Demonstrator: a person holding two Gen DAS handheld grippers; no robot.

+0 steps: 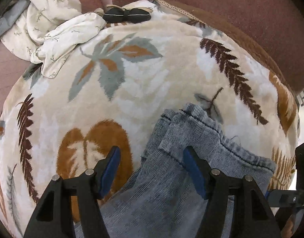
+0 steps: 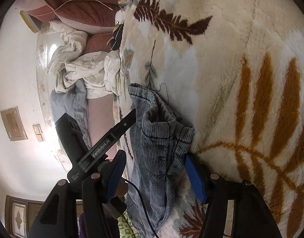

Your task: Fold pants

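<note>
- Leaf-patterned fleece blanket [image 1: 132, 91] covered the work area, spread over a reddish sofa [image 1: 251, 10]. It served as the folding ground.
- Crumpled cream sheet [image 1: 52, 35] lay at the blanket's far left edge, well apart from the work; a small black bundle [image 1: 127, 15] sat near it at the far edge.
- Pants [image 1: 171, 178], pale blue ribbed denim, lay on the blanket close to both claws. The near end looked doubled over itself, with stitched hems and seams stacked in layers; the rest ran out of view below.
- Right wrist view showed that end of the pants [image 2: 161, 148] bunched and standing open in a loose loop, not flat.
- Left claw [image 1: 152, 156] stood wide open above the denim, fingers either side of the fabric, holding nothing.
- Right claw [image 2: 155, 166] was also wide open, the bunched cloth between its fingers but not pinched.
- Judgement: folding was partly under way. At least one fold looked begun; flattening the bunched end and the final folds appeared left. How much of the garment was already folded could not be told.
</note>
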